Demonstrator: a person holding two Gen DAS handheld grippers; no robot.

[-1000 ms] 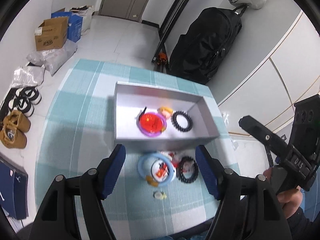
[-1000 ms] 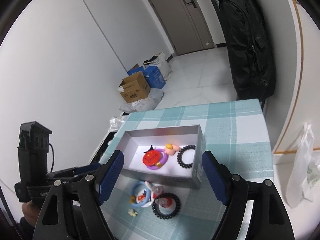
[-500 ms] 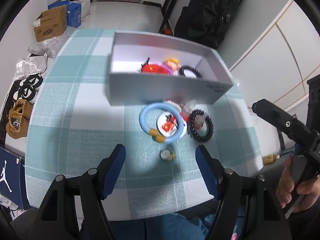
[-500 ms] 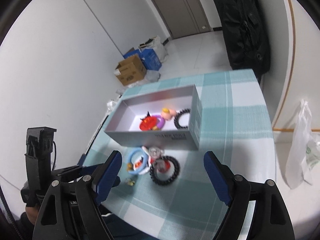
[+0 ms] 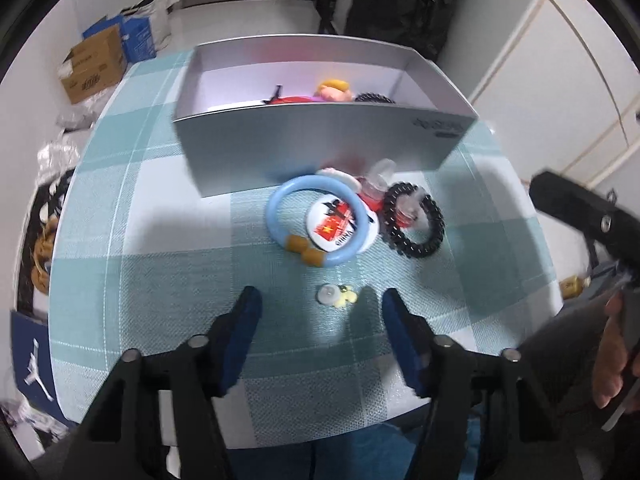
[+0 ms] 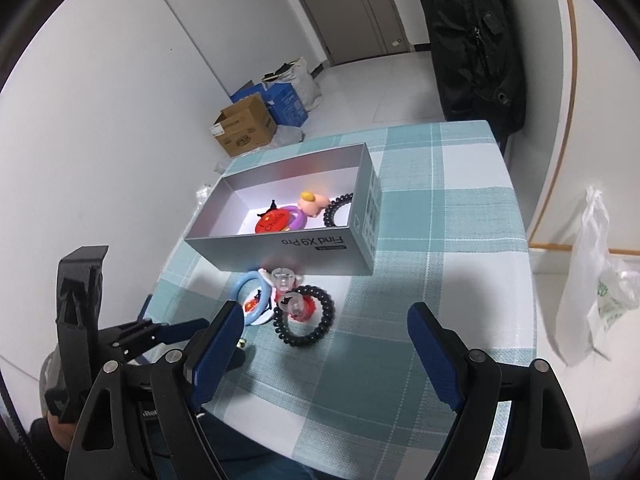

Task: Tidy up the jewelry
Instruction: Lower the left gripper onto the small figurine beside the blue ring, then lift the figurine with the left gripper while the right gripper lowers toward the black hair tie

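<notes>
An open silver box (image 5: 320, 140) stands on the checked tablecloth and holds a red badge (image 6: 272, 222), a purple ring, a pink figure and a black coil tie. In front of it lie a light blue ring (image 5: 316, 216), a white flag badge (image 5: 340, 226), a black coil hair tie (image 5: 416, 224) and a clear-red clip (image 5: 376, 184). Nearer me sits a small white-and-yellow charm (image 5: 336, 296). My left gripper (image 5: 320, 302) points down over the charm with its jaws closing; the charm lies between the fingertips, untouched. My right gripper (image 6: 326, 316) hovers open above the hair tie (image 6: 304, 316), holding nothing.
The table's near edge (image 5: 320, 436) is just below the left gripper, with a person's legs under it. On the floor beyond stand cardboard boxes (image 6: 244, 128), with a black bag (image 6: 472, 40) against the wall. A white plastic bag (image 6: 592, 276) hangs right of the table.
My left gripper has sunk toward the table and tilted further down, so the charm now lies between its narrowed fingertips. The right gripper has dropped slightly toward the pile.
</notes>
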